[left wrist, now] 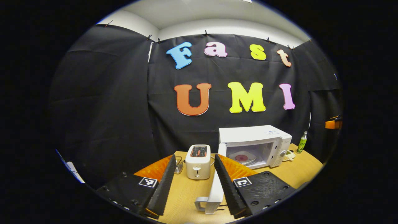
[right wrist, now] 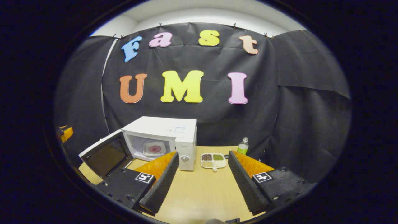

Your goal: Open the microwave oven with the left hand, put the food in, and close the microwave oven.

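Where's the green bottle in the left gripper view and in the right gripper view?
Left gripper view: the green bottle stands at far right, right of the open microwave oven.
Right gripper view: right of centre, at the table's back edge, behind the divided food tray.
Shared landmark: the microwave oven, with a plate inside; the bottle is on its control-panel side.

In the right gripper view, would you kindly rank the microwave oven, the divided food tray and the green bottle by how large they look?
1. Microwave oven, door open, clearly largest.
2. Divided food tray.
3. Green bottle, looks smallest, though it stands farther back, so that placing against the tray is unsure.
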The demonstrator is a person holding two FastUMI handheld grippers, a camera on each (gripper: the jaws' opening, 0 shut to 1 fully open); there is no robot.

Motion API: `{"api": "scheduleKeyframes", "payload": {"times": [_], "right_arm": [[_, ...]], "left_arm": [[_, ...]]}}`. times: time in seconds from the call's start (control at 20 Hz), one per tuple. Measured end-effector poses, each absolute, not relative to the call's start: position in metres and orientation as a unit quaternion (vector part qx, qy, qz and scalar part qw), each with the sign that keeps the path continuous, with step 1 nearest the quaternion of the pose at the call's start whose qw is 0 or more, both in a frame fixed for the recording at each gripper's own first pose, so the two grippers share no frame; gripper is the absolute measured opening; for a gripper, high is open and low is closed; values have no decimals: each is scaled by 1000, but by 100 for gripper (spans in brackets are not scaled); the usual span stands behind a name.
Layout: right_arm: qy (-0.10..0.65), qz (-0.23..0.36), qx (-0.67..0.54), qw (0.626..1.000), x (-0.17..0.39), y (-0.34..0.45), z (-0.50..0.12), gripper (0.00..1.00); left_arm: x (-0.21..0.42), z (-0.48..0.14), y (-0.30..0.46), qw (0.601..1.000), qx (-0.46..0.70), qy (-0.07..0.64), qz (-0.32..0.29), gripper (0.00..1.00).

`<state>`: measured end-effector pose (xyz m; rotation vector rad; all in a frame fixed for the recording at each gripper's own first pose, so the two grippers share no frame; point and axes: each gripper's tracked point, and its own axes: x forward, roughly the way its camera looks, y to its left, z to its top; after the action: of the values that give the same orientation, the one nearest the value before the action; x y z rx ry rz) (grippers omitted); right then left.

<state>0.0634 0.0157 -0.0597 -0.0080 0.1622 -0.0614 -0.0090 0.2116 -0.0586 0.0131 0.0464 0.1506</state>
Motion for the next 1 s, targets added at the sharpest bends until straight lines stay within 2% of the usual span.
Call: {"api": "scheduleKeyframes", "payload": {"times": [0.05, 0.2, 0.35, 0.65, 0.7, 0.8, 0.85, 0.9, 1.0], "right_arm": [[79, -35, 1, 996, 60, 13, -58, 92], [80, -37, 14, 996, 51, 15, -56, 92], [87, -39, 19, 995, 43, 14, -59, 92], [98, -50, 29, 994, 24, 10, -61, 92], [99, -52, 32, 993, 20, 9, -61, 100], [102, -55, 32, 993, 18, 7, -63, 100], [106, -56, 31, 992, 17, 5, -64, 92], [109, -56, 32, 992, 15, 3, -64, 100], [109, -54, 32, 992, 13, 2, -61, 100]], "left_arm": [[-8, -62, 212, 997, 9, 26, 74, 70], [-13, -64, 237, 993, 22, 20, 118, 7], [-3, -87, 231, 995, 20, 35, 94, 0], [-2, -142, 248, 993, 18, 69, 89, 0], [-2, -150, 250, 994, 12, 68, 86, 0], [0, -169, 255, 993, 17, 77, 86, 0], [-1, -179, 258, 992, 19, 84, 88, 0], [0, -186, 259, 992, 18, 91, 87, 0], [1, -198, 257, 991, 16, 101, 87, 0]]}}
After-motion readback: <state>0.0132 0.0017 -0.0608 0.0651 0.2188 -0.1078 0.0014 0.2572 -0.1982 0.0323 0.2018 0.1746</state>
